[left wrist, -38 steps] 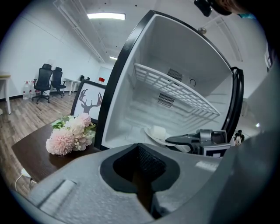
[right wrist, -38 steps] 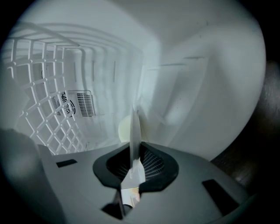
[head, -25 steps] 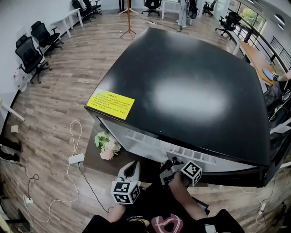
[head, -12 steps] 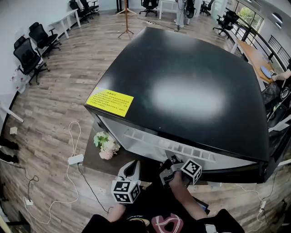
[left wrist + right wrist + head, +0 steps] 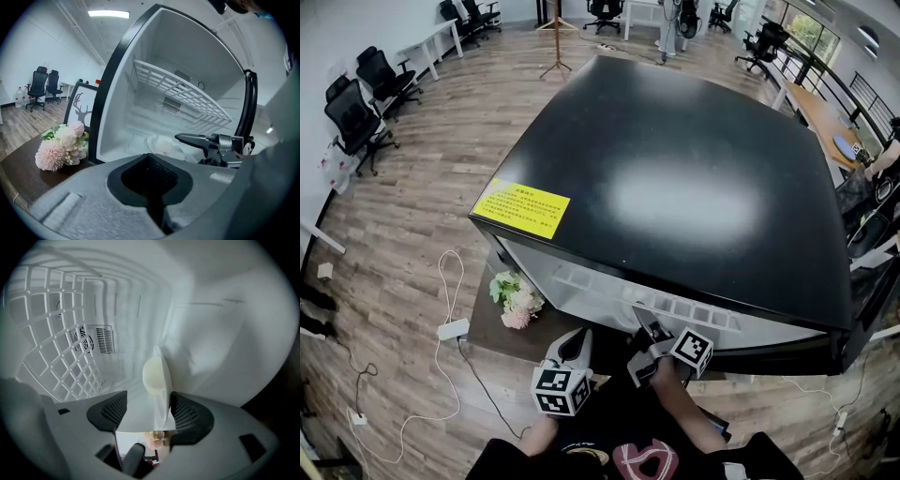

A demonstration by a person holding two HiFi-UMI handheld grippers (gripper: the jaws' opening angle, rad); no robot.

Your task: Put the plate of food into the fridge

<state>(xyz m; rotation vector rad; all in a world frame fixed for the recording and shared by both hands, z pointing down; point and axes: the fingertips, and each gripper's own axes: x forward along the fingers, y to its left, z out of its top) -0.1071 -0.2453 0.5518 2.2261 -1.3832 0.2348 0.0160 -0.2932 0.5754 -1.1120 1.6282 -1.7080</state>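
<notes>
Where the wood floor meets the far left wall, black office chairs (image 5: pixel 356 108) stand in a row. Nearer, a white power strip (image 5: pixel 455 328) and its cable lie on the floor.

Next right is a low dark surface (image 5: pixel 492 333) with a bunch of pink and white flowers (image 5: pixel 514 298) on it, just beside the fridge's left edge. The left gripper view also shows a framed deer print (image 5: pixel 83 108) standing behind the flowers.

The left gripper (image 5: pixel 578 337) is held in front of the open fridge, right of the flowers — fingers together, nothing between them.

The fridge (image 5: pixel 694 178) has a black top with a yellow label (image 5: pixel 521 208) at its front left corner. It is white inside, with a white wire shelf (image 5: pixel 180 91) across the upper part.

The right gripper (image 5: pixel 645 330) reaches into the opening, below the wire shelf. Its fingers are opening with the plate of food (image 5: pixel 162 380) between them. The plate shows edge-on, close against the finger at that view's right, with a clear gap to the other finger — not clamped.

The plate is white, carries a pale rounded piece of food (image 5: pixel 151 373), and sits on the fridge floor under the shelf. A vent grille (image 5: pixel 104 339) is on the back wall, left of the plate in the right gripper view.
</notes>
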